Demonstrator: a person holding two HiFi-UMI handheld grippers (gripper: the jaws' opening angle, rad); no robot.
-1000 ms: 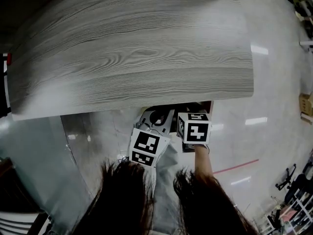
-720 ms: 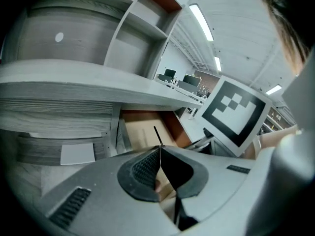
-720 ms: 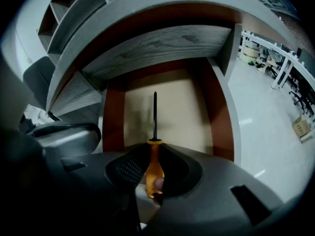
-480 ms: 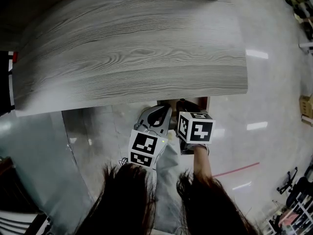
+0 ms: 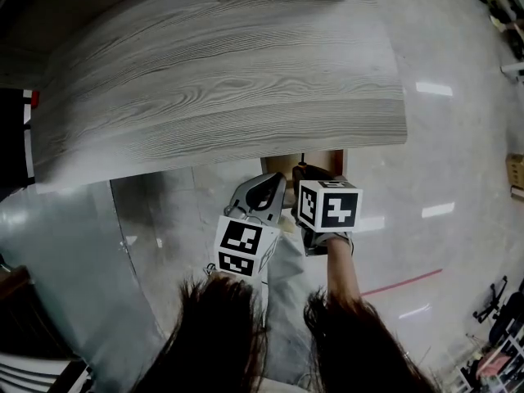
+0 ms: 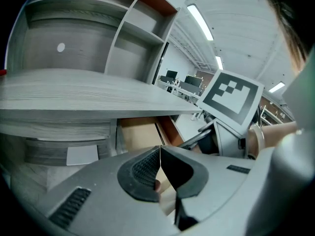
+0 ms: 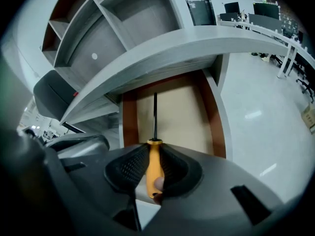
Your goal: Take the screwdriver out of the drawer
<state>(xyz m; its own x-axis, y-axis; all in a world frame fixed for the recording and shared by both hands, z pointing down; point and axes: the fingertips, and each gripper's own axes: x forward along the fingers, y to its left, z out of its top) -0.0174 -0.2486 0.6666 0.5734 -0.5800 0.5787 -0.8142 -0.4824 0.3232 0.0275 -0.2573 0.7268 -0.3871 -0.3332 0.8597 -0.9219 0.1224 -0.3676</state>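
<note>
Screwdriver x1 gripped in R tool, L tool closed, 1 drawer.

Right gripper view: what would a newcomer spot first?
The orange-handled screwdriver clamped in the right gripper, its dark shaft pointing out over the open drawer under the grey desk. In the head view, the two black-and-white marker cubes stand out below the desk's edge.
</note>
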